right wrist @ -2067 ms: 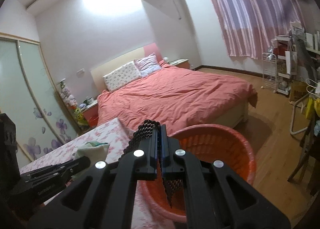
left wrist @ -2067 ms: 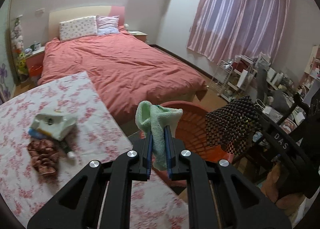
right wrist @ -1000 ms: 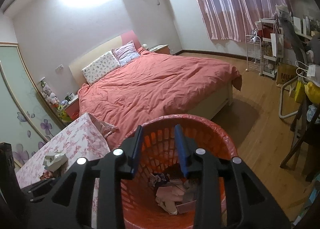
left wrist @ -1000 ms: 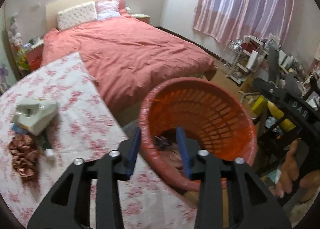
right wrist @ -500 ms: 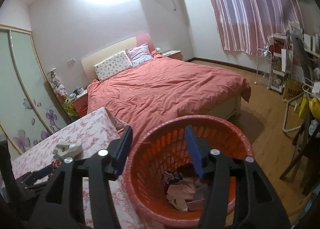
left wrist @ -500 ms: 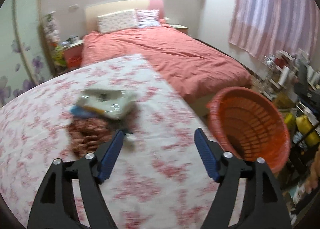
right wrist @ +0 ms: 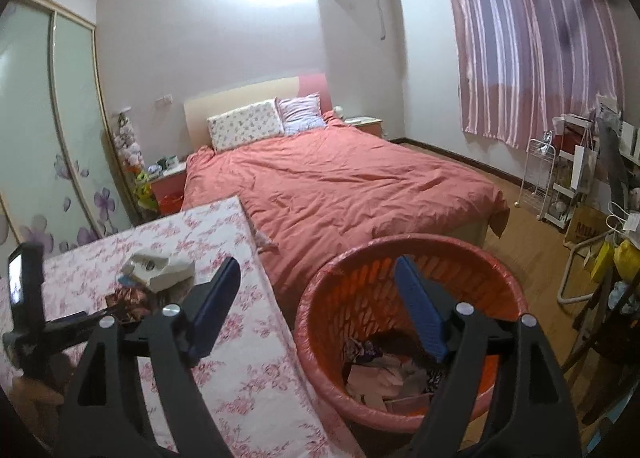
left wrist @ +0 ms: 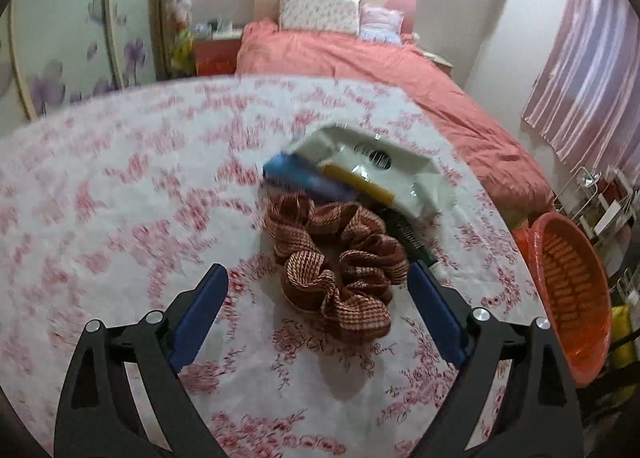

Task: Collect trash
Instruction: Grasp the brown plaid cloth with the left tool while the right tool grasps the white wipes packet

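A brown checked scrunchie (left wrist: 336, 254) lies on the floral tablecloth (left wrist: 120, 209). Behind it lie a white tissue pack (left wrist: 376, 173), a blue packet (left wrist: 300, 175) and a black comb (left wrist: 412, 238). My left gripper (left wrist: 318, 298) is open and empty, its jaws either side of the scrunchie, just above the table. My right gripper (right wrist: 318, 298) is open and empty above the rim of the orange basket (right wrist: 496, 282), which holds several pieces of discarded cloth and paper (right wrist: 384, 374). The basket also shows in the left wrist view (left wrist: 572, 290). The pile shows small in the right wrist view (right wrist: 156, 274).
A bed with a coral duvet (right wrist: 340, 185) stands beyond the table and basket. A wardrobe with flower-print doors (right wrist: 52, 137) is on the left. White wire racks (right wrist: 560, 185) and a chair (right wrist: 600, 298) crowd the right side on the wooden floor.
My left gripper dropped the green cloth into the basket, opened, and swung left over the table to the scrunchie. My right gripper let go of the black mesh piece and opened wide over the basket.
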